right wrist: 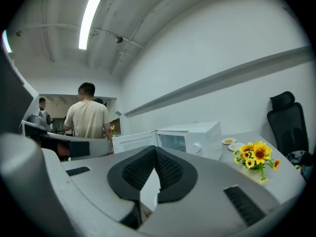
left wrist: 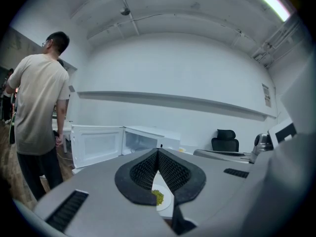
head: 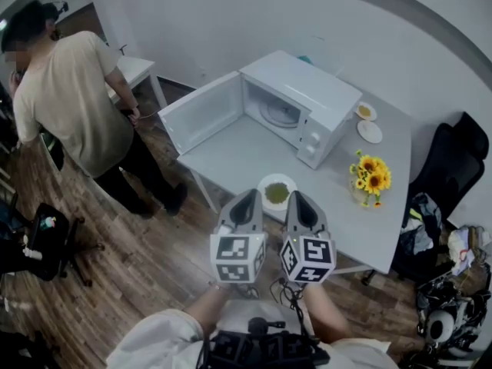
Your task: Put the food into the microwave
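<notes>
Green food [head: 277,194] on its white plate [head: 264,183] lies just ahead, midway between the left gripper [head: 244,208] and right gripper [head: 301,208]. Both grippers' jaws are pressed together and empty, and the open microwave [head: 307,98] stands beyond.

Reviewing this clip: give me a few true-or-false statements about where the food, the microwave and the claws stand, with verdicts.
1. The microwave has its door open. True.
2. The plate of green food is already inside the microwave. False: it sits on the table, in front of the microwave.
3. The left claw grips the plate. False: its jaws are together with nothing between them, short of the plate.
4. Sunflowers stand on the same table. True.
</notes>
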The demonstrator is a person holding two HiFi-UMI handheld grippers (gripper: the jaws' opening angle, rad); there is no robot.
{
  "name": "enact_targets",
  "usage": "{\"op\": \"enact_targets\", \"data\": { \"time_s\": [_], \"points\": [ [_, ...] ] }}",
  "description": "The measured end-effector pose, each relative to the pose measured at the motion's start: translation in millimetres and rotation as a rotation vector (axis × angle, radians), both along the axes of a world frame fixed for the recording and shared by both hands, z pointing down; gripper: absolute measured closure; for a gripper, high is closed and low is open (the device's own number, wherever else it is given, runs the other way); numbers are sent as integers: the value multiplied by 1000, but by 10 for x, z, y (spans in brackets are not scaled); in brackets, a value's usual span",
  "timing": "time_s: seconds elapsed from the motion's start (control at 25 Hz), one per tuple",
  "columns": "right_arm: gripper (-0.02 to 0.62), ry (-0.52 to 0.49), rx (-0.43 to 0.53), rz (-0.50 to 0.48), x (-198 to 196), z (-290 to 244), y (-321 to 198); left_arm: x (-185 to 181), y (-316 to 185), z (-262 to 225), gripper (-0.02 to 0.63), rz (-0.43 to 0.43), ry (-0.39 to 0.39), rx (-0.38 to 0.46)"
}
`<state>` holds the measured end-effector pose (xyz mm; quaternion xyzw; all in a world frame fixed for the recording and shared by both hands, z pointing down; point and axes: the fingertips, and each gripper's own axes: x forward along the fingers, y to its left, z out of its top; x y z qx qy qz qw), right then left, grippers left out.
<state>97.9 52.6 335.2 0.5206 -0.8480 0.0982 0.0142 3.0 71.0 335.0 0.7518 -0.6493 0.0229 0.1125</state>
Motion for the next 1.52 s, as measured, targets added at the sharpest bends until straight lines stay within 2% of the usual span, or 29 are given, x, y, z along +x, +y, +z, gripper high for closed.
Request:
{"op": "enact_targets", "data": {
  "time_s": [0.6,1.08,1.52],
  "points": [
    [574,11,-27,-12,-264,114,-440,-226,-450,66,597,-8,18,-11],
    [574,20,-5,18,-751,37,-1135,-660,-1206,36,597,29,29,-4],
    [574,31,1,87,-942,-74,-1785,-852,-1913,-67,597,103,25,-3]
  ]
}}
